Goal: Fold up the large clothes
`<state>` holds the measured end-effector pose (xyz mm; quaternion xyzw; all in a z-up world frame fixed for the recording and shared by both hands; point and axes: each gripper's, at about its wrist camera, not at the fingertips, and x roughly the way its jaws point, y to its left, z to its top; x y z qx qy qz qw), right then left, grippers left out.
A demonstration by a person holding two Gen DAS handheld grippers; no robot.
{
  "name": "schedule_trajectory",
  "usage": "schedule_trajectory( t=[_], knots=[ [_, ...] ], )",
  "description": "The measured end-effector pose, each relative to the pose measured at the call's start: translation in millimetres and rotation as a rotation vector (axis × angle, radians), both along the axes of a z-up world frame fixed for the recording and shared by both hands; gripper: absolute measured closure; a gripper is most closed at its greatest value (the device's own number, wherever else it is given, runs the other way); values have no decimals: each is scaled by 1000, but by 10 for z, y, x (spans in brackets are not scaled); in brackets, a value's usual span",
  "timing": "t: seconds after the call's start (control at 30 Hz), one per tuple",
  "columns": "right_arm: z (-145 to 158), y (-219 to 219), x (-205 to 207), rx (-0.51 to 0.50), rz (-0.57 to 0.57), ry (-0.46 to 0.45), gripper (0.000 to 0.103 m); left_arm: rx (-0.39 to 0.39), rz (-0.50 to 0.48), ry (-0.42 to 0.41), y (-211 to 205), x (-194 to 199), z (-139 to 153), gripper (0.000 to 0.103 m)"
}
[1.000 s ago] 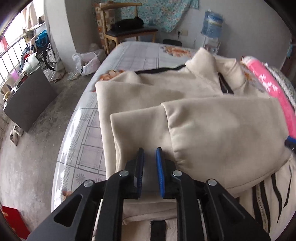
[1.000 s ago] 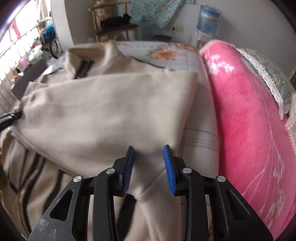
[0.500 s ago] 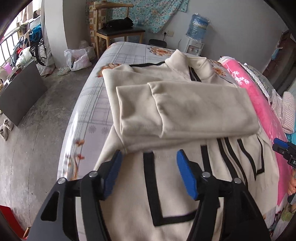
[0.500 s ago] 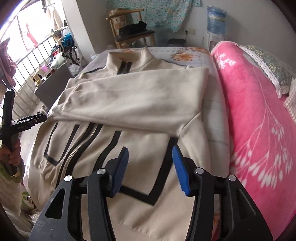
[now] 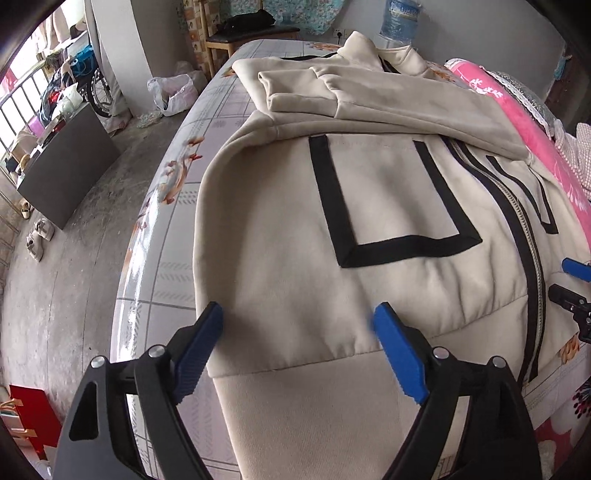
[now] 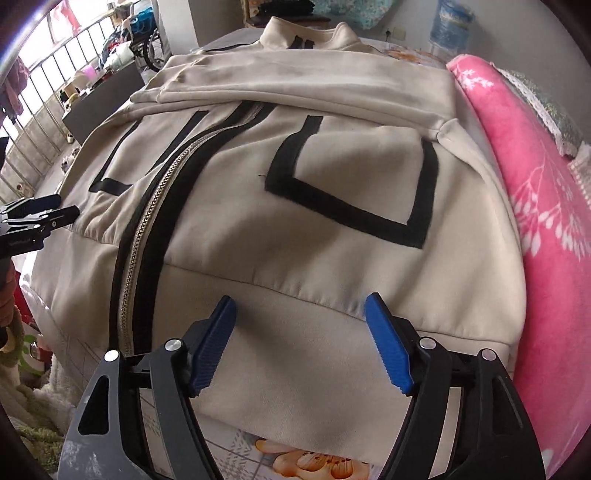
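A cream zip jacket (image 5: 388, 206) with black stripe trim lies front up on the bed, both sleeves folded across its chest (image 5: 369, 99). It also shows in the right wrist view (image 6: 332, 206). My left gripper (image 5: 297, 325) is open and empty, just above the jacket's hem band at its left corner. My right gripper (image 6: 299, 314) is open and empty, above the hem band on the jacket's right side, right of the zip (image 6: 147, 236). Each gripper shows at the edge of the other view: the right one in the left wrist view (image 5: 576, 288), the left one in the right wrist view (image 6: 37, 218).
The bed sheet (image 5: 166, 236) has a grid and flower print; its left edge drops to a concrete floor (image 5: 66, 280). A pink blanket (image 6: 535, 206) lies along the jacket's right side. A wooden chair (image 5: 240, 33) and water bottle (image 5: 400, 18) stand beyond the bed.
Both grippers let go of the folded sleeves, opened wide and drew back from the chest to the jacket's bottom hem.
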<state>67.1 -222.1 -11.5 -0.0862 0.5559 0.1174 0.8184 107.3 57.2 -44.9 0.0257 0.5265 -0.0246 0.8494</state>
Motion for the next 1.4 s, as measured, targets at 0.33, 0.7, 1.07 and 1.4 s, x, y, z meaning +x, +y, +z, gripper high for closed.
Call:
schedule_trajectory(
  t=[0.33, 0.7, 1.07, 1.4],
  knots=[
    [-142, 10, -38, -8, -30, -16, 8, -3, 49, -43, 2, -70, -75, 6],
    [-151, -64, -120, 21, -45, -67, 8, -13, 76, -82, -1, -140, -94, 6],
    [-118, -25, -394, 13, -78, -110, 8, -87, 67, -195, 213, -598, 98, 6],
    [115, -347, -893, 81, -157, -158, 8, -247, 144, -200, 729, -1174, 77, 32]
  ],
)
